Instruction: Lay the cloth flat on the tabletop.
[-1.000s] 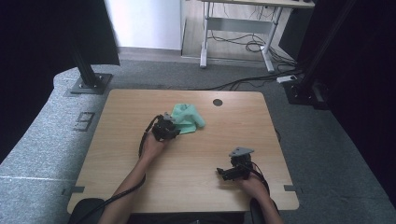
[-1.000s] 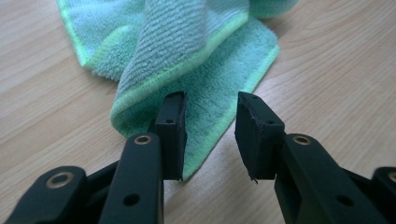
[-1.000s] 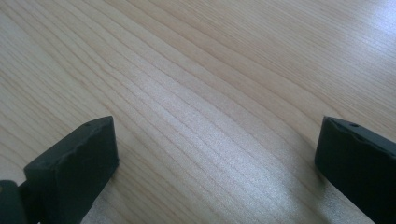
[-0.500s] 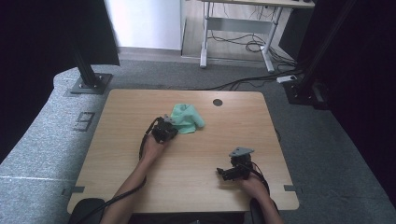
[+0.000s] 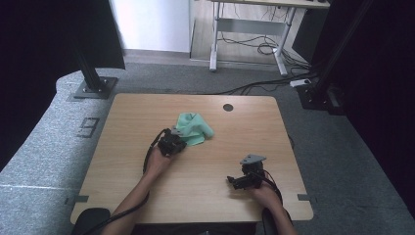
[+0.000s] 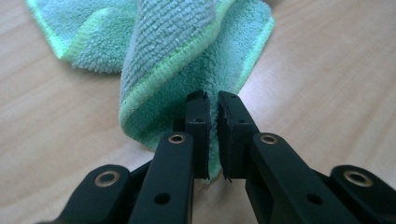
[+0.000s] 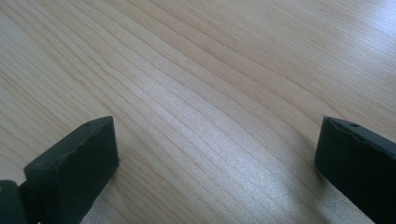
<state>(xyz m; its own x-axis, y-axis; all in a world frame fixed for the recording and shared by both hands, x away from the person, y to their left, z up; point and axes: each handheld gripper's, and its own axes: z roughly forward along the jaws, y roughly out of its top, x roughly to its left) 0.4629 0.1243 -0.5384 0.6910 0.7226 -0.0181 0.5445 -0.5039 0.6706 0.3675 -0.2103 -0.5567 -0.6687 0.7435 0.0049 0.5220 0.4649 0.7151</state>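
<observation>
A green microfibre cloth (image 5: 195, 128) lies crumpled near the middle of the wooden table (image 5: 147, 112). My left gripper (image 5: 177, 141) sits at the cloth's near-left edge. In the left gripper view its jaws have just been closing and now pinch a fold of the green cloth (image 6: 182, 56) between the pads, left gripper (image 6: 213, 105) shut on it. The gripped edge is lifted off the wood and curls over. My right gripper (image 5: 230, 181) rests at the table's near right, apart from the cloth. In the right gripper view its jaws stand wide, right gripper (image 7: 215, 154) open over bare wood.
A round cable hole (image 5: 227, 107) is in the table near its far edge. A desk frame (image 5: 244, 34) with cables stands on the floor behind. Black stands (image 5: 93, 73) flank the table's far corners.
The left gripper has drawn slightly toward the near left with the cloth's edge in it, and the cloth has bunched and shifted with it. The right gripper has stayed still.
</observation>
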